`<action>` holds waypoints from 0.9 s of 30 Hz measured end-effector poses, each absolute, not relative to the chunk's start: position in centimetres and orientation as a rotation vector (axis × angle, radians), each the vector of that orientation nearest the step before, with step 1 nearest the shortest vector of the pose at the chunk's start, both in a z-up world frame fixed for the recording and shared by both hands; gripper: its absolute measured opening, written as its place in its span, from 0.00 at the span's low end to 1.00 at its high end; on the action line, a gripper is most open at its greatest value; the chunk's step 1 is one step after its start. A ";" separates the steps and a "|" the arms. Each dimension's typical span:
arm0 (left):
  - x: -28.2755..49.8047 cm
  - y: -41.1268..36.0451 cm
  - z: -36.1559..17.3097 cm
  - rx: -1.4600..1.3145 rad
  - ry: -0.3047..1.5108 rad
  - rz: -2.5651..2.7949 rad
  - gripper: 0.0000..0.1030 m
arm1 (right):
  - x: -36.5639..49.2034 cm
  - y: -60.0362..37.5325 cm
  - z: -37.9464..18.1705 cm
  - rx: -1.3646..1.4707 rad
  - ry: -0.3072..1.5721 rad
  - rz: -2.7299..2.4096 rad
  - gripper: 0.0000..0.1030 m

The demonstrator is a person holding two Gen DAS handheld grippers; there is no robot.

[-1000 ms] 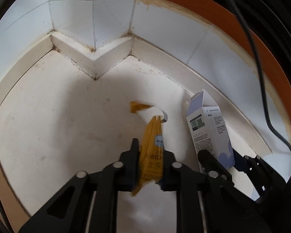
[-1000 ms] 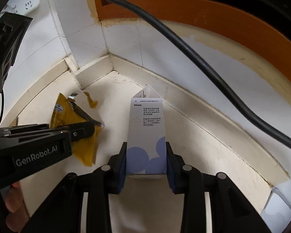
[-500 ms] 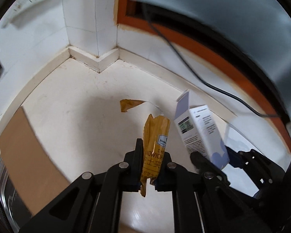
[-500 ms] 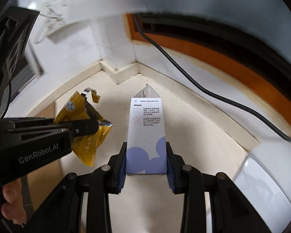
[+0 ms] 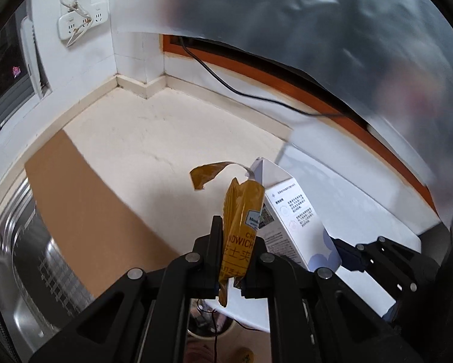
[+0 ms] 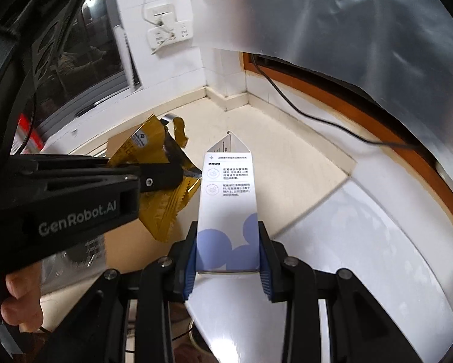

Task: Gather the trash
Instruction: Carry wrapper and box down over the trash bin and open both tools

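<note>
Above the cream counter (image 5: 153,139), the left gripper (image 5: 237,260) is clamped on a yellow snack wrapper (image 5: 241,227) while, just beside it, the right gripper (image 6: 228,260) is clamped on a white carton (image 6: 228,199).

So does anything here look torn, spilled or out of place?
The yellow snack wrapper clamped in the left gripper is ripped open, with a torn strip curling off its top. The white carton in the right gripper looks intact. No spill shows on the counter.
</note>
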State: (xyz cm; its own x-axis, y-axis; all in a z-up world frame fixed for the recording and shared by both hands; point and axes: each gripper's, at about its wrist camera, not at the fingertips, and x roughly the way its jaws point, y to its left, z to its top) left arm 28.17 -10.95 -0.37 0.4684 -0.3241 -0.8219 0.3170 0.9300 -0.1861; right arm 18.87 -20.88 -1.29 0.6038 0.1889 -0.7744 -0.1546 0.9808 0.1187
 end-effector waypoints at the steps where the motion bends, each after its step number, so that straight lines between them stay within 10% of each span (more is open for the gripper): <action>1: 26.7 -11.1 -0.3 -0.009 1.011 -0.399 0.06 | 17.6 -21.1 -1.3 0.047 0.905 0.203 0.33; 15: 11.1 -9.3 -6.1 0.026 1.095 -0.445 0.06 | 5.1 -19.7 -5.7 0.090 1.011 0.306 0.33; 27: 8.2 -8.0 -21.9 0.055 1.239 -0.416 0.06 | 2.4 -15.4 -22.0 0.047 1.184 0.278 0.34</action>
State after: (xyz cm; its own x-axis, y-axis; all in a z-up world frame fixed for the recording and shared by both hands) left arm 8.24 -8.05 -21.94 0.2608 -0.2777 -0.9246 0.3369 0.9237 -0.1823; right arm 2.42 -15.36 -21.95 0.3472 0.2389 -0.9069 -0.1901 0.9649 0.1814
